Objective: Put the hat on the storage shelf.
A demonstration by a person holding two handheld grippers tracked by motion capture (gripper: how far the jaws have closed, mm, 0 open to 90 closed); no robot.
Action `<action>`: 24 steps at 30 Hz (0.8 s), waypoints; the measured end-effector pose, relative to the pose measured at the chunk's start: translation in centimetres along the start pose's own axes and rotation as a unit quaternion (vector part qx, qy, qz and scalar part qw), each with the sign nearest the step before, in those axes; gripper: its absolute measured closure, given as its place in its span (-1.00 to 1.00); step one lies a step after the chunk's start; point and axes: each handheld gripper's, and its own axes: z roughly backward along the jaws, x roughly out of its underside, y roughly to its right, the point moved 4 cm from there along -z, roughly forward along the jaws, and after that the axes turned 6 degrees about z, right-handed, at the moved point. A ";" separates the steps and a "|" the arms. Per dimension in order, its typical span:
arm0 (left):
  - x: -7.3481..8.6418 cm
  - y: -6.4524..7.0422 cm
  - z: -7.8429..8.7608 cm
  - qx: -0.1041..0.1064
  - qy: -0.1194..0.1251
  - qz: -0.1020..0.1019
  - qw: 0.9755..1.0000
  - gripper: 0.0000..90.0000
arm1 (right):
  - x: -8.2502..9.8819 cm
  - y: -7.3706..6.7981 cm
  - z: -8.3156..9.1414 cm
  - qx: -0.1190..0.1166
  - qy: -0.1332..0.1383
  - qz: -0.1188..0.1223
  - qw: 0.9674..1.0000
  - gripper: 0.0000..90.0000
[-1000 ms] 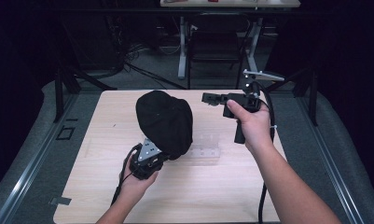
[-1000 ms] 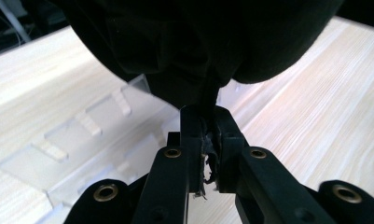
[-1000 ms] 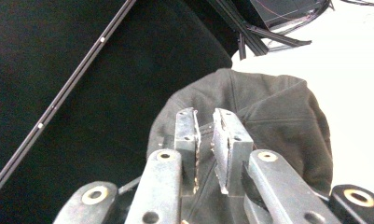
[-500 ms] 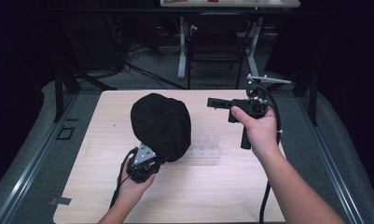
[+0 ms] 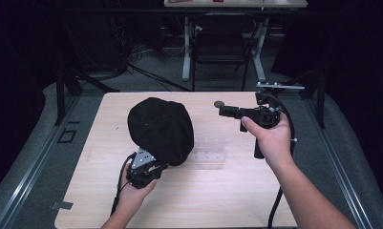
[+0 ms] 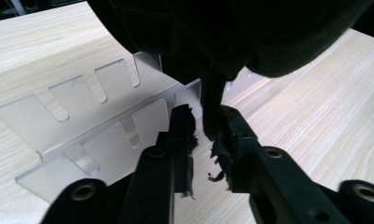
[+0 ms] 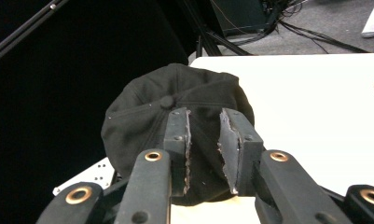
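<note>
A black cap (image 5: 160, 129) is held up over the left half of the wooden table (image 5: 227, 200), crown facing away from the person. My left gripper (image 5: 153, 164) sits right under it, shut on the cap's lower edge; in the left gripper view a strip of the cap (image 6: 212, 93) hangs down between the jaws of the left gripper (image 6: 205, 116). My right gripper (image 5: 221, 111) hovers to the right of the cap, clear of it, pointing left. In the right gripper view the right gripper (image 7: 204, 121) is open with nothing between its fingers, and the cap (image 7: 175, 107) lies beyond.
A clear acrylic rack (image 5: 210, 152) with slots lies on the table just right of the cap, seen close below it as the rack (image 6: 96, 121). A small round dark object (image 5: 219, 103) rests near the table's far edge. Chair and stand legs rise behind the table.
The right gripper has drawn back to the right, away from the cap. The left gripper has shifted the cap slightly left and toward the person.
</note>
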 end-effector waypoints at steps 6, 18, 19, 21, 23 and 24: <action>0.0 -0.6 0.9 -0.001 0.011 0.007 1.000 0.40 | 0.8 0.6 0.6 0.020 -0.001 0.006 1.000 0.54; 0.9 -2.1 2.9 -0.006 0.017 0.024 1.000 0.10 | 3.0 2.1 1.9 0.071 -0.014 0.020 0.997 0.45; 1.0 -2.2 3.1 -0.009 0.016 0.025 1.000 0.09 | 3.3 2.2 2.1 0.076 -0.018 0.023 0.997 0.45; 1.2 -2.4 3.4 -0.012 0.015 0.024 1.000 0.08 | 3.7 2.3 2.3 0.082 -0.020 0.026 0.996 0.44; 1.5 -2.7 3.9 -0.016 0.017 0.026 0.999 0.07 | 4.3 2.4 2.5 0.090 -0.023 0.032 0.995 0.44; 1.6 -2.8 4.1 -0.016 0.016 0.028 0.999 0.07 | 4.6 2.5 2.6 0.096 -0.024 0.037 0.994 0.43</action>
